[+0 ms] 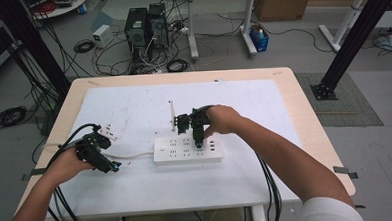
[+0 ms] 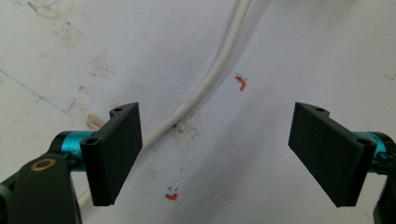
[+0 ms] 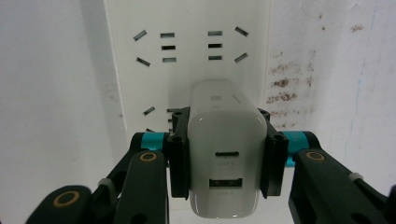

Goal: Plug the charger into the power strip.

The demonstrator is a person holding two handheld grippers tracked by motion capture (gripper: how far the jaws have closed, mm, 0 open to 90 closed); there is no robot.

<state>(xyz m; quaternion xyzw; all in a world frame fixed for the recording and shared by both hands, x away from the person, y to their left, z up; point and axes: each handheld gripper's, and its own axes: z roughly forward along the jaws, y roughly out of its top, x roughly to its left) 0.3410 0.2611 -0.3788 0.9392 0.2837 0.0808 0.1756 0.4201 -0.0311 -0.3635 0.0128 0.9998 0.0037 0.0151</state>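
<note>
The right tool (image 3: 226, 163) clamps a white charger (image 3: 224, 154) squarely by its sides, poised over the power strip (image 1: 185, 150) at the tabletop (image 1: 283, 86) centre, probably for plugging in. At nine o'clock, the left tool (image 2: 215, 154) hangs wide open, empty, above the strip's cord (image 2: 210, 79).

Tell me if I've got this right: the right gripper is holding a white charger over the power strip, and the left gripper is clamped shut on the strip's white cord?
Not quite. The left gripper is open: in the left gripper view its jaws stand wide apart, and the cord lies on the table beyond them, ungripped. The rest holds: the right gripper is shut on the charger over the power strip.
</note>
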